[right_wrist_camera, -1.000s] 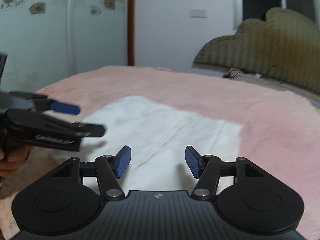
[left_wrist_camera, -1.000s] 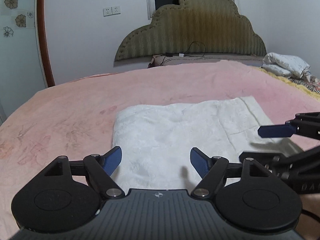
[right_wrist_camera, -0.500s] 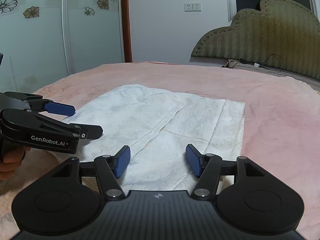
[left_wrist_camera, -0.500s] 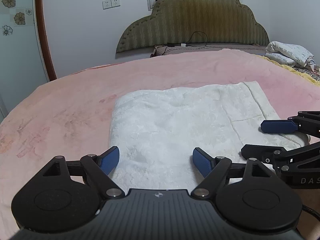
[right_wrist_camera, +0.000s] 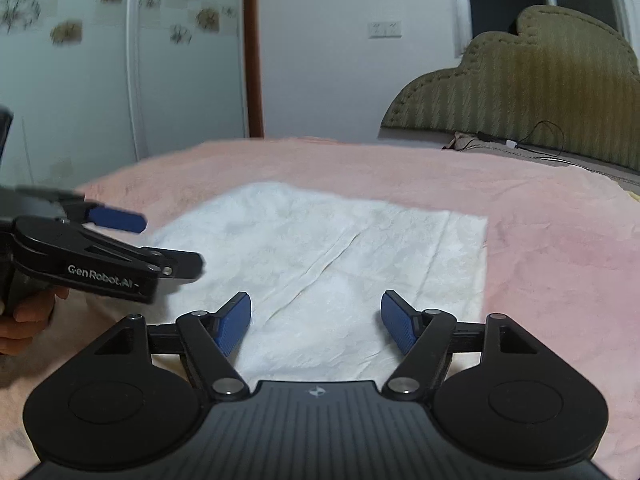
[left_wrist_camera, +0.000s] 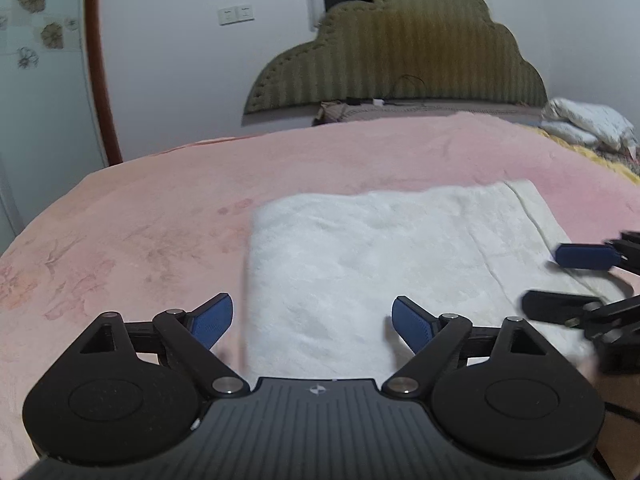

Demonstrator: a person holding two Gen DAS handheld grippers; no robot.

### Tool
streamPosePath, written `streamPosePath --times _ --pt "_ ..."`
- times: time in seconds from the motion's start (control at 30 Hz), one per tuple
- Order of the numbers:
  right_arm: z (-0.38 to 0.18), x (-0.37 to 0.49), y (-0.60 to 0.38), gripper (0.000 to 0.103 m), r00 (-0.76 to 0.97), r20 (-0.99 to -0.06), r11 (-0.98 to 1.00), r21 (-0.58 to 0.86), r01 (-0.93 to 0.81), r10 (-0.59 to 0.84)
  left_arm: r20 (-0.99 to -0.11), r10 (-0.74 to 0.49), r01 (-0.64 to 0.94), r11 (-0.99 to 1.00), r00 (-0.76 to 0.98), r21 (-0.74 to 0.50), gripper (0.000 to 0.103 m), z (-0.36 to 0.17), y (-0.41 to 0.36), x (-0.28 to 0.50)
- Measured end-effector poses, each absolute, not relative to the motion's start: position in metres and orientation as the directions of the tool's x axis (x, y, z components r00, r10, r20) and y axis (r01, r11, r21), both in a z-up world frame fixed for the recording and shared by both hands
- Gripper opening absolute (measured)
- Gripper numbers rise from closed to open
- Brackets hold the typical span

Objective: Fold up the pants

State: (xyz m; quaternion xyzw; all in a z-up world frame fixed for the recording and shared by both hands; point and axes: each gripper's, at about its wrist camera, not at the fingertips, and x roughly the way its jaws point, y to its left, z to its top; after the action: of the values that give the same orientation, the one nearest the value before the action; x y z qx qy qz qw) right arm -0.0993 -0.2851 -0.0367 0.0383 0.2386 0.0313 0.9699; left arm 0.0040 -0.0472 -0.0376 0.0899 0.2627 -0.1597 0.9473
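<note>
White pants point(left_wrist_camera: 372, 264) lie flat in a folded rectangle on the pink bed point(left_wrist_camera: 160, 208). Soft, light cloth (likely limp, will sag); best pinched at near corners. Left gripper point(left_wrist_camera: 312, 318) and right gripper point(right_wrist_camera: 316, 316): jaws opening, nothing held. No containers seen.

Your bed point(left_wrist_camera: 168, 216): pink blanket point(right_wrist_camera: 560, 240) spread across top, faint floral print at left. White pants point(left_wrist_camera: 360, 264) lie folded flat on blanket near your edge, neat rectangle. Bedding point(left_wrist_camera: 588, 122) bundled at far right corner. Olive headboard point(left_wrist_camera: 400, 60) at far end; cable point(right_wrist_camera: 548, 148) lies beneath it.
</note>
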Motion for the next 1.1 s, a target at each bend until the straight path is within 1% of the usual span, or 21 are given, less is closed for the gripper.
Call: streamPosePath --times 0.07,0.17,0.2,0.27,0.33,0.4,0.47,0.5,0.53,0.57,0.6,0.63,0.67,0.7,0.73,0.8,0.83,0.97,1.1 --pt "-0.032 -0.098 -0.304 0.072 0.885 -0.462 0.991 0.137 0.004 0.061 -0.544 -0.266 0.324 0.946 0.796 0.012 0.089 -0.034 -0.028 0.021" --pt "-0.03 -0.09 -0.343 0.072 0.863 -0.505 0.97 0.217 0.112 0.013 -0.596 -0.351 0.299 0.936 0.723 -0.188 0.089 -0.036 0.006 0.055" --pt "-0.033 -0.085 -0.357 0.073 0.848 -0.529 0.957 0.264 0.121 0.039 -0.614 -0.385 0.289 0.923 0.689 -0.254 0.088 -0.039 0.015 0.067" --pt "-0.043 -0.074 -0.381 0.073 0.817 -0.566 0.921 0.368 0.13 0.11 -0.632 -0.449 0.287 0.893 0.631 -0.347 0.088 -0.046 0.025 0.085" --pt "-0.054 -0.063 -0.4 0.073 0.8 -0.562 0.87 0.481 0.11 0.21 -0.642 -0.5 0.318 0.866 0.582 -0.386 0.088 -0.051 0.026 0.097" --pt "-0.065 -0.055 -0.409 0.073 0.789 -0.537 0.813 0.576 0.082 0.301 -0.647 -0.532 0.36 0.847 0.546 -0.392 0.089 -0.056 0.021 0.103" --pt "-0.069 -0.048 -0.408 0.072 0.787 -0.513 0.795 0.605 0.049 0.342 -0.652 -0.53 0.382 0.846 0.542 -0.371 0.092 -0.058 0.013 0.105" --pt "-0.069 -0.045 -0.405 0.065 0.786 -0.516 0.803 0.594 0.042 0.341 -0.655 -0.528 0.39 0.847 0.541 -0.361 0.092 -0.058 0.01 0.106" --pt "-0.068 -0.042 -0.4 0.062 0.783 -0.526 0.818 0.574 0.04 0.331 -0.658 -0.525 0.396 0.848 0.539 -0.352 0.09 -0.058 0.006 0.107" --pt "-0.067 -0.039 -0.396 0.059 0.783 -0.53 0.829 0.558 0.034 0.325 -0.66 -0.523 0.401 0.849 0.54 -0.345 0.084 -0.057 0.003 0.106" --pt "-0.066 -0.037 -0.392 0.053 0.784 -0.53 0.837 0.547 0.025 0.323 -0.656 -0.529 0.413 0.844 0.538 -0.342 0.064 -0.057 0.0 0.104" --pt "-0.064 -0.037 -0.389 0.05 0.785 -0.531 0.845 0.534 0.017 0.32 -0.653 -0.533 0.421 0.841 0.538 -0.339 0.053 -0.055 -0.002 0.101" --pt "-0.062 -0.038 -0.385 0.045 0.788 -0.53 0.854 0.52 0.009 0.314 -0.65 -0.51 0.412 0.856 0.563 -0.314 0.047 -0.053 -0.004 0.097" --pt "-0.059 -0.039 -0.381 0.041 0.793 -0.525 0.864 0.504 -0.002 0.308 -0.646 -0.491 0.408 0.866 0.585 -0.289 0.034 -0.052 -0.005 0.093" --pt "-0.056 -0.041 -0.377 0.038 0.801 -0.519 0.873 0.487 -0.011 0.3 -0.633 -0.48 0.41 0.872 0.608 -0.268 0.025 -0.05 -0.006 0.089" --pt "-0.048 -0.044 -0.368 0.032 0.817 -0.505 0.894 0.448 -0.028 0.279 -0.593 -0.473 0.413 0.877 0.652 -0.246 0.017 -0.045 -0.004 0.078" --pt "-0.044 -0.046 -0.364 0.03 0.825 -0.5 0.906 0.423 -0.036 0.266 -0.572 -0.472 0.416 0.878 0.67 -0.237 0.015 -0.042 -0.003 0.073" --pt "-0.024 -0.042 -0.347 0.026 0.85 -0.471 0.938 0.338 -0.072 0.235 -0.507 -0.453 0.42 0.888 0.733 -0.187 0.013 -0.026 0.0 0.06" --pt "-0.005 -0.017 -0.329 0.023 0.856 -0.445 0.947 0.288 -0.143 0.265 -0.453 -0.374 0.385 0.92 0.809 -0.073 0.013 -0.008 0.005 0.062"
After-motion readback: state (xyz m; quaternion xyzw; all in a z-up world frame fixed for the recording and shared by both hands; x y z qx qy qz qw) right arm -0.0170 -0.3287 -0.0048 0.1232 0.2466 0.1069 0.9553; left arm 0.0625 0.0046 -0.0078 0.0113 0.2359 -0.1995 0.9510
